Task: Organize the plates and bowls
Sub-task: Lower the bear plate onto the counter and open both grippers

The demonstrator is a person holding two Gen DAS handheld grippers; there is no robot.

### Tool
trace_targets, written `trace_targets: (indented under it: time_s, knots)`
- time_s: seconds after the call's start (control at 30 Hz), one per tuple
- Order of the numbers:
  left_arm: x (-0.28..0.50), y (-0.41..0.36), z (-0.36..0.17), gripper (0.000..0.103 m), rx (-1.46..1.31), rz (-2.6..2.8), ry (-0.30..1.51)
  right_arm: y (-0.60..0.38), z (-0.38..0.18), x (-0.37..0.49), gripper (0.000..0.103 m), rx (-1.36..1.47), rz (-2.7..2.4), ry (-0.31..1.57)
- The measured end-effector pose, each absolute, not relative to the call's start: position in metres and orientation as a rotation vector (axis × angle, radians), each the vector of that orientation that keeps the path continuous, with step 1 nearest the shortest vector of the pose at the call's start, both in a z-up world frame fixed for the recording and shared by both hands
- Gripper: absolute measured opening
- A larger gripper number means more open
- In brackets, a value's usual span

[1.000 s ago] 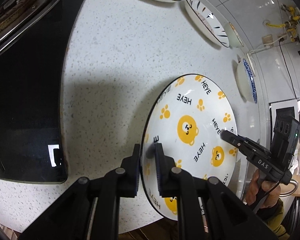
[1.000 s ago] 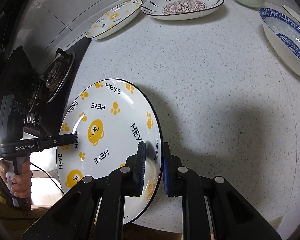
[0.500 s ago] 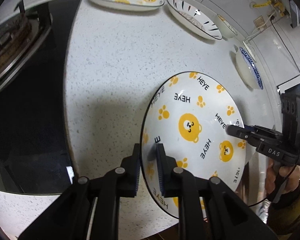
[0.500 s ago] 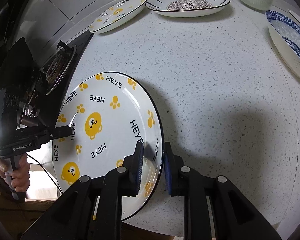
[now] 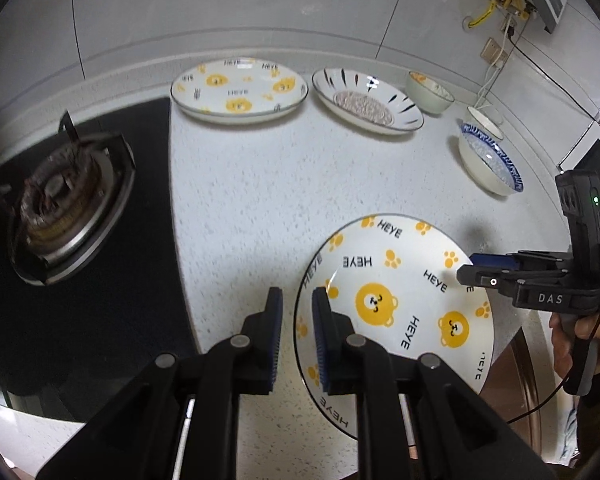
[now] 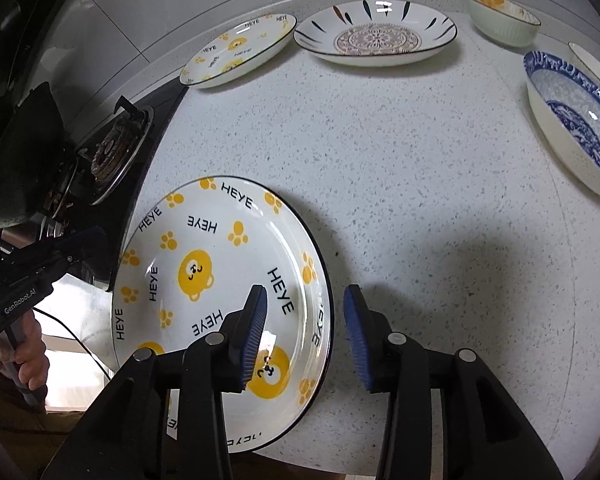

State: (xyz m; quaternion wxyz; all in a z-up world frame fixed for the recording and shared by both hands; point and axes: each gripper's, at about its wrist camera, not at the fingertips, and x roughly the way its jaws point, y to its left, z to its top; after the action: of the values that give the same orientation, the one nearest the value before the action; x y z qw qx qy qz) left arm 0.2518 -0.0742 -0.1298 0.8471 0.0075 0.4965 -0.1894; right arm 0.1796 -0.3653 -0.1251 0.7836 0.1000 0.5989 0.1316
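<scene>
A white plate with yellow bears and "HEYE" print [image 5: 396,300] [image 6: 220,280] lies at the counter's front edge, partly overhanging it. My left gripper [image 5: 298,336] straddles its left rim with a small gap, the jaws slightly apart. My right gripper [image 6: 304,334] is open, its jaws wide on either side of the plate's right rim without touching it. A matching bear plate [image 5: 240,90] [image 6: 240,50] sits at the back by the wall.
A striped patterned plate [image 5: 368,100] [image 6: 376,34], a pale green bowl [image 5: 430,92] [image 6: 502,20] and a blue-rimmed bowl [image 5: 490,160] [image 6: 576,120] line the back and right. A black gas hob [image 5: 56,200] lies to the left.
Both grippers have opened and let go of the bear plate, the right one widely. The plate now rests flatter on the counter, and both cameras have tilted up.
</scene>
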Motion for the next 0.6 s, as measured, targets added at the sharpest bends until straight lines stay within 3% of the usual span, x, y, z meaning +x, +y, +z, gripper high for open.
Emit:
trace_targets:
  time_s: [0.33, 0.6]
  knots:
    - [0.26, -0.09, -0.096, 0.029, 0.051, -0.397, 0.961, -0.372, -0.094, 0.196, 0.058, 0.198, 0.306, 1.217]
    - [0.279, -0.121, -0.077, 0.038, 0.068, -0.354, 0.922, -0.398, -0.074, 0.234, 0.059, 0.172, 0.355, 1.162]
